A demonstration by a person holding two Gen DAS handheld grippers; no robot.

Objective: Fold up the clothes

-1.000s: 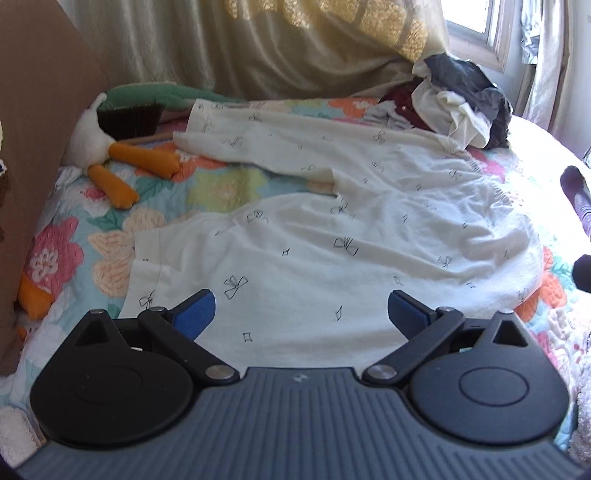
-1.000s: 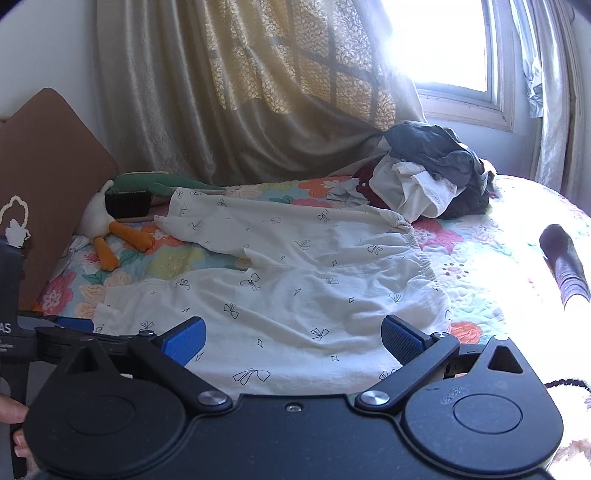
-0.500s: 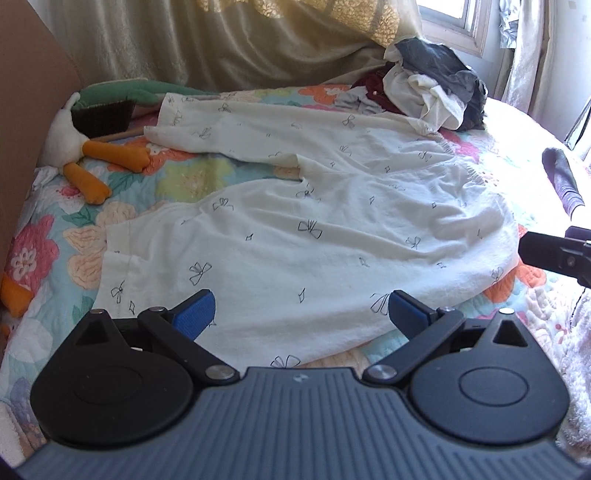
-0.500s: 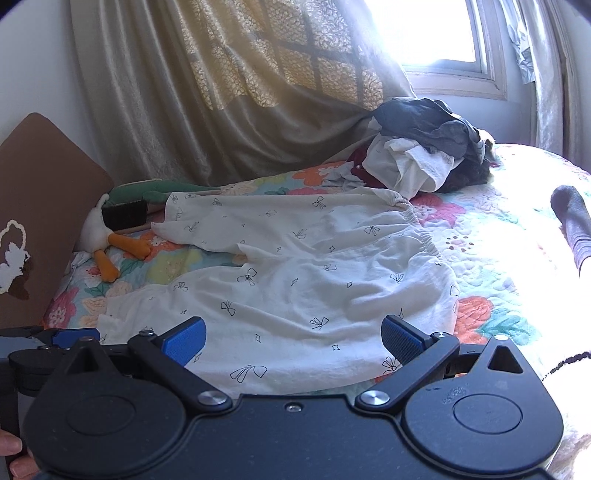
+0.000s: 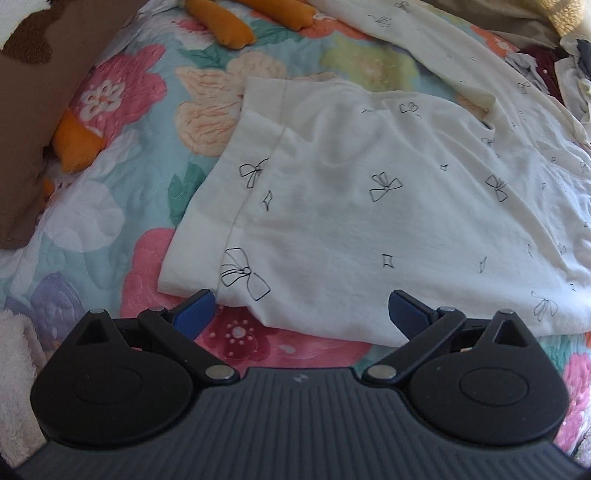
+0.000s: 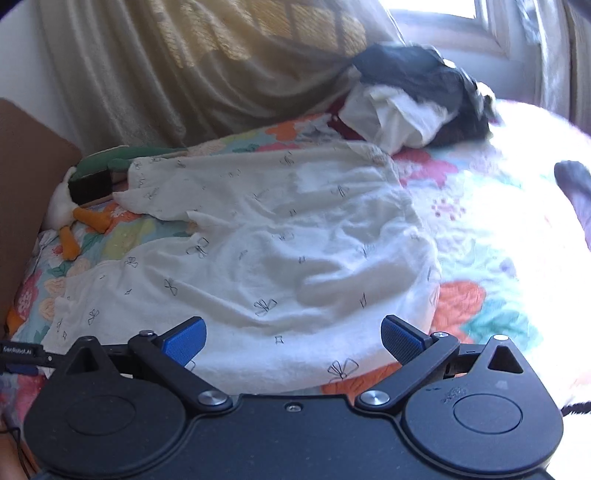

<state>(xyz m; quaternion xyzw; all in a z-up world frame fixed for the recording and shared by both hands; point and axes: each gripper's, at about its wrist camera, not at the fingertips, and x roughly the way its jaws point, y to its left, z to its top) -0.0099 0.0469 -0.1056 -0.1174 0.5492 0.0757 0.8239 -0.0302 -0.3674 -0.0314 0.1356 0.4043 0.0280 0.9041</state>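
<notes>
A bed covered by a floral quilt (image 6: 480, 236) filled the room. Behind it hung a beige curtain (image 6: 166, 74), lace-patterned near the top. A window (image 6: 461, 22) at the upper right let in bright sunlight that washed out the quilt's right side. A brown headboard (image 6: 22, 166) stood at the left.

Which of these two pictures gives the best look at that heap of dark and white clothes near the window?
The right wrist view. The pile of clothes sits whole against the curtain, dark pieces over white ones, though slightly blurred. In the left wrist view only a sliver of the pile shows at the upper right edge, beyond the white bow-print garment.
</notes>
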